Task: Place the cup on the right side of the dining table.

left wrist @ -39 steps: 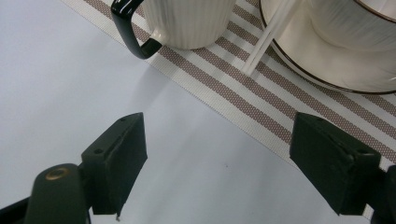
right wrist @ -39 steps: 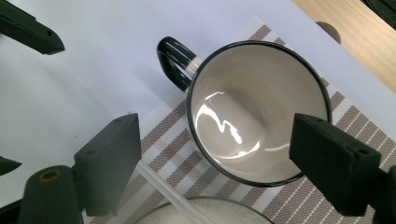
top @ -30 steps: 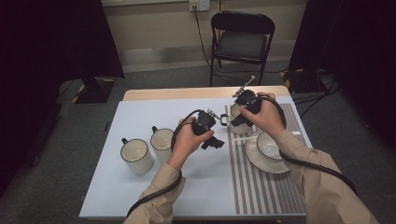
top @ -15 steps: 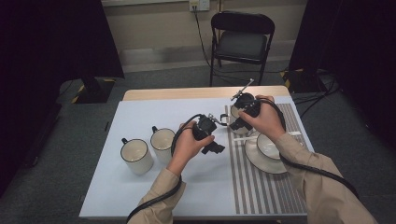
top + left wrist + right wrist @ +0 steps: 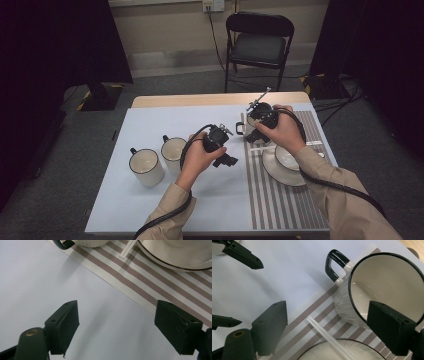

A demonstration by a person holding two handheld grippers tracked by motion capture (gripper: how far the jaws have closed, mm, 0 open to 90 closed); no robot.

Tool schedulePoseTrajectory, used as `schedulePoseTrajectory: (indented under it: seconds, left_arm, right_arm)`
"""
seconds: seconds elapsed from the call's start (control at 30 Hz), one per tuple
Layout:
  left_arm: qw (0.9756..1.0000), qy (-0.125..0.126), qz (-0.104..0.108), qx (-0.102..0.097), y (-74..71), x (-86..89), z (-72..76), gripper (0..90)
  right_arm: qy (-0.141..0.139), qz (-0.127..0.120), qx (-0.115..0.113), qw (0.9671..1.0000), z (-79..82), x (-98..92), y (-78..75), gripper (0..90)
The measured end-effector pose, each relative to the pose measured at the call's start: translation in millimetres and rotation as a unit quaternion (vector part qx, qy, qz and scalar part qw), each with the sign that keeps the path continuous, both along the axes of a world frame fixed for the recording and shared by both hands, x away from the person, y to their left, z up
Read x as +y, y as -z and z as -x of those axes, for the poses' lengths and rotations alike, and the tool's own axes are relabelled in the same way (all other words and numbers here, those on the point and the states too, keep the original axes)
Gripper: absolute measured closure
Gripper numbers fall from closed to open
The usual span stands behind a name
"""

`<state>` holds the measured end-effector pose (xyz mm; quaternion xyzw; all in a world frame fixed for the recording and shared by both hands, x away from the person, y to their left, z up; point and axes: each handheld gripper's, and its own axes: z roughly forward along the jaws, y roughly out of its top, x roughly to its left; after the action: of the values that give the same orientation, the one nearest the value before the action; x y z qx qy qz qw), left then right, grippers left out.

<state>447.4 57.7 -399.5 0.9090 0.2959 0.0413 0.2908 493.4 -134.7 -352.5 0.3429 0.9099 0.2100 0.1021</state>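
While both hand-held grippers [image 5: 227, 159] [image 5: 254, 136] gape, pale table [image 5: 150, 195] holds striped mat [image 5: 285, 205]; folding chair [image 5: 259, 42] behind.

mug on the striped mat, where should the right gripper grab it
Grip the mug by its rim wall, coming from above: it stands upright and open, and the right gripper has one jaw over the mouth, one outside. The black handle looks too thin.

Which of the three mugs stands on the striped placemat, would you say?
The mug beneath the right gripper; the other two mugs stand on the plain cloth.
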Motion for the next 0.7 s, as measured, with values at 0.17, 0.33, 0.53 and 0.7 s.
schedulePoseTrajectory:
  seconds: [0.17, 0.33, 0.53, 0.7]
  left_arm:
    - [1.0000, 0.000, 0.004, 0.001, 2.0, 2.8, 3.2, 19.4]
    - [1.0000, -0.001, 0.004, 0.000, 2.7, 3.3, 5.3, 19.4]
    - [1.0000, 0.000, 0.006, -0.003, 1.8, 3.5, 7.4, 19.4]
    - [1.0000, 0.001, 0.004, -0.003, 2.8, 4.4, 9.2, 19.4]
  right_arm:
    - [-0.003, 0.001, 0.000, 1.0000, 3.4, 2.1, 0.7, 16.1]
    - [-0.006, -0.002, 0.001, 1.0000, 6.0, 2.5, 1.6, 16.1]
    - [-0.009, -0.004, 0.003, 1.0000, 8.4, 2.4, 2.0, 16.1]
    - [-0.011, -0.005, 0.000, 0.9999, 11.0, 2.6, 1.0, 16.1]
